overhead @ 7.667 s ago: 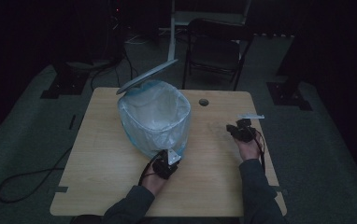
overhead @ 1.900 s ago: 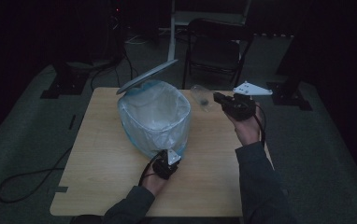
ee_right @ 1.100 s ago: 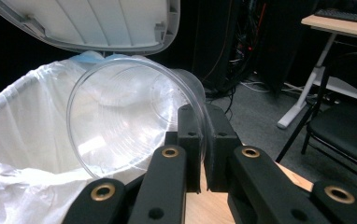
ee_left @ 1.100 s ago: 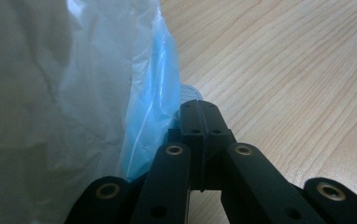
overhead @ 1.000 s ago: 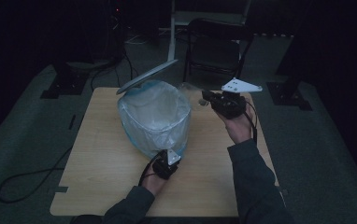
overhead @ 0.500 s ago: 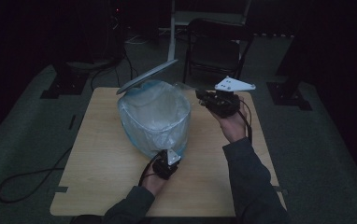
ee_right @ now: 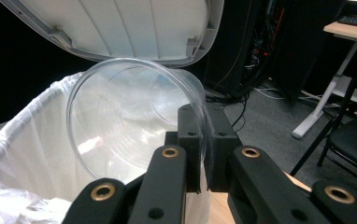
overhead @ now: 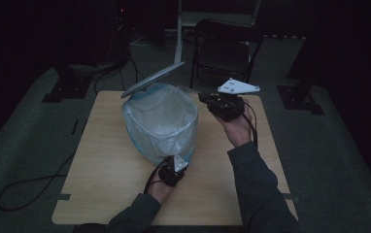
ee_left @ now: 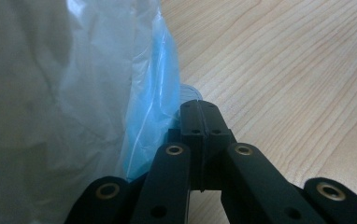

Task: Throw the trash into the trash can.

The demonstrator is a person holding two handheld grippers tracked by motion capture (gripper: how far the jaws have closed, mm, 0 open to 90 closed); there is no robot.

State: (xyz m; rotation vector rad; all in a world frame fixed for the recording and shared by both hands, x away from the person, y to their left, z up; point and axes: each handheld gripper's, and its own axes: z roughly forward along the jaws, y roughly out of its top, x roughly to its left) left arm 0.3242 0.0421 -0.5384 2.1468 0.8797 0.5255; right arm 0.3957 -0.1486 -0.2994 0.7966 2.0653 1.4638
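A bin lined with a white and pale blue plastic bag point(overhead: 159, 121) stands on the wooden table point(overhead: 106, 160), its grey lid point(overhead: 152, 80) tipped up at the back. My right gripper point(overhead: 205, 98) hovers at the bin's right rim, shut on the rim of a clear plastic cup point(ee_right: 130, 116). In the right gripper view the cup's mouth faces me over the bag point(ee_right: 22, 154), under the lid point(ee_right: 120, 23). My left gripper point(overhead: 176, 162) rests low at the bin's front foot, jaws shut, beside the bag point(ee_left: 74, 93). A small bluish part lies just past its tips point(ee_left: 200, 114).
A black chair point(overhead: 227, 48) stands behind the table. A cable point(overhead: 28, 184) loops on the floor at the left. Bare wood point(ee_left: 284, 70) stretches to the right of the bin's foot. A desk leg point(ee_right: 321, 107) is seen far off in the right gripper view.
My right gripper has carried the cup leftward, from over the table's right side to the bin's rim. The left gripper and the raised lid have stayed put.
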